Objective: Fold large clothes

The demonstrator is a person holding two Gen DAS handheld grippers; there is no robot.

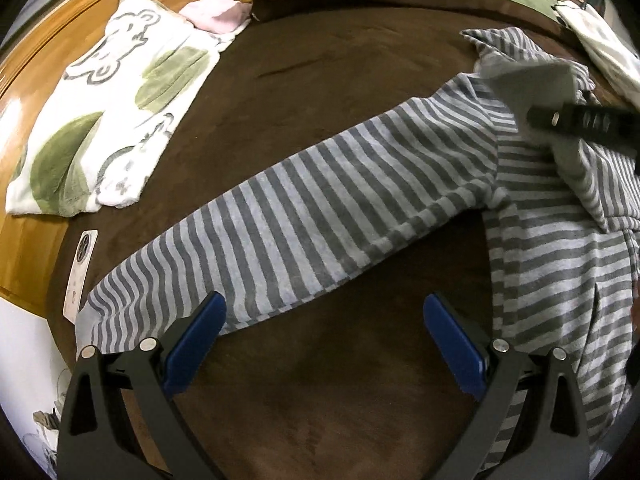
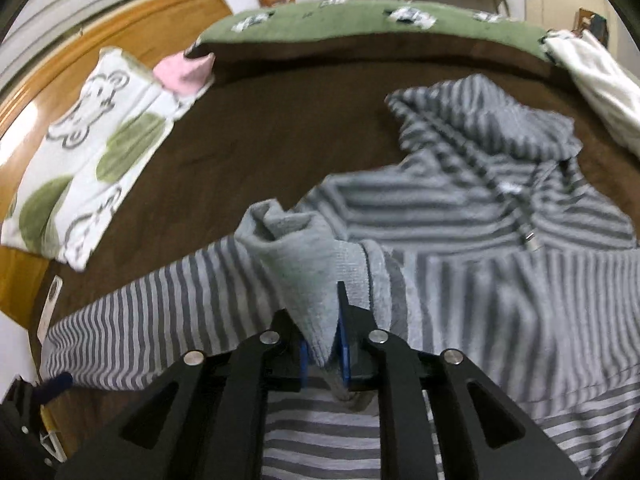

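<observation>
Here, a big fuzzy hoodie with grey and light-grey stripes [image 2: 500, 280] lies spread out on a soft brown blanket [image 1: 320, 80] that covers the bed. Its hood points toward the far end, where a green blanket with black-and-white patches [image 2: 340, 20] is bunched up. One long striped sleeve [image 1: 280, 220] stretches out flat to the left, almost to the edge of the brown blanket.

The left gripper [image 1: 322, 332] hangs just above the brown blanket, beside the end of that sleeve. Its two blue pads [image 1: 200, 344] are spread wide apart and hold nothing.

The right gripper [image 2: 326, 344] is pinched tight on a plain grey fold of the hoodie [image 2: 304, 264], lifting it up a little over the hoodie's chest. A silver zipper pull [image 2: 532, 242] shows near the neck.

To the left lies a white towel with green spots and bear drawings [image 1: 104, 112], with a small pink cloth [image 1: 216, 14] at its far end. A thin white remote [image 1: 80, 268] rests by the blanket's edge, next to the orange wooden bed frame [image 1: 48, 40].
</observation>
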